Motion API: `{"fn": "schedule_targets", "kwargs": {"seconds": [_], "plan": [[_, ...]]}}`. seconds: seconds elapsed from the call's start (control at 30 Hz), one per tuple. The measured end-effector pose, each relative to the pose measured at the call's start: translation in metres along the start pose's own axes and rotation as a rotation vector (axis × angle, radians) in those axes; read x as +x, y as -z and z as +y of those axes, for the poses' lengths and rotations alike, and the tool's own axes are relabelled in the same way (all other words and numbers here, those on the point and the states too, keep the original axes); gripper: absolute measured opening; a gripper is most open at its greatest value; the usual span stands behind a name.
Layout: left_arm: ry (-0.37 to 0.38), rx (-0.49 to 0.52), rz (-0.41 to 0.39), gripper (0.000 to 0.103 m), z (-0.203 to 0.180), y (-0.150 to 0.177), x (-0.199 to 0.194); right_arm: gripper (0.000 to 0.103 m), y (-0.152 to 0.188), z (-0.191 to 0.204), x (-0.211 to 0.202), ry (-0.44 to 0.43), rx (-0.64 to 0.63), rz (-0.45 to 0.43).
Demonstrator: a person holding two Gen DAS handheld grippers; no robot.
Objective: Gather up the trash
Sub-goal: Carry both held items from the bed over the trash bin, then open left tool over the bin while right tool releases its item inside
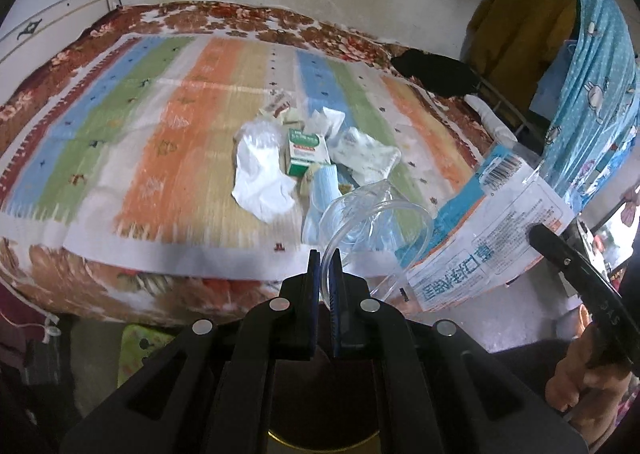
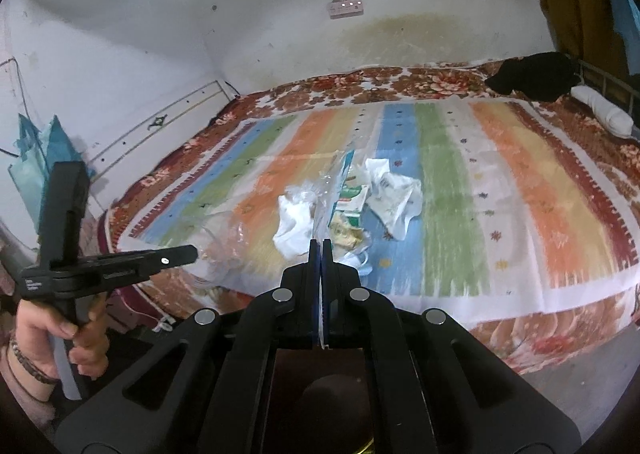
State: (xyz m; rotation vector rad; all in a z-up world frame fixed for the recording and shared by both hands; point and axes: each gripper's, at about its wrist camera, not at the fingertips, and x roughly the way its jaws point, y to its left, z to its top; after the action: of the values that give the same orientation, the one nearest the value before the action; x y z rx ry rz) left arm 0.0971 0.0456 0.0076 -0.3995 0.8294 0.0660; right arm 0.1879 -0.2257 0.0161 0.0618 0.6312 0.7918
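A pile of trash lies on the striped mat (image 1: 168, 142) on the bed: crumpled white tissue (image 1: 260, 174), a green and white carton (image 1: 306, 152), a white wrapper (image 1: 364, 154), a blue mask (image 1: 326, 190). My left gripper (image 1: 325, 254) is shut on the rim of a clear plastic bag (image 1: 376, 214). My right gripper (image 2: 320, 244) is shut on the other edge of the same bag, the blue and white printed packaging (image 1: 492, 226), which I see edge-on in the right wrist view (image 2: 336, 190). The bag hangs open between them, at the bed's near edge.
A floral blanket (image 2: 420, 84) covers the bed under the mat. Black cloth (image 2: 532, 74) and a white roll (image 2: 604, 114) lie at the far right corner. A blue curtain (image 1: 592, 94) hangs on the right. A power strip (image 2: 346, 8) is on the wall.
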Motion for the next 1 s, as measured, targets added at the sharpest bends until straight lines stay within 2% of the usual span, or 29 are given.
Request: {"fn": "schedule_targets", "kwargs": {"seconds": [0.33, 0.47, 0.67, 1.0], "plan": [[0.003, -0.044, 0.073, 0.004, -0.001, 0.042, 0.007, 0.0, 0.036, 0.022, -0.001, 0.016, -0.04, 0.076], [-0.013, -0.063, 0.11, 0.004, 0.001, 0.057, 0.012, 0.0, 0.052, 0.026, 0.009, 0.04, -0.027, 0.15], [-0.047, -0.11, 0.207, 0.004, 0.005, 0.084, 0.03, 0.0, 0.072, 0.03, 0.028, 0.066, -0.023, 0.251], [-0.089, -0.132, 0.259, 0.004, 0.009, 0.097, 0.04, 0.0, 0.09, 0.025, 0.047, 0.09, 0.039, 0.353]]}}
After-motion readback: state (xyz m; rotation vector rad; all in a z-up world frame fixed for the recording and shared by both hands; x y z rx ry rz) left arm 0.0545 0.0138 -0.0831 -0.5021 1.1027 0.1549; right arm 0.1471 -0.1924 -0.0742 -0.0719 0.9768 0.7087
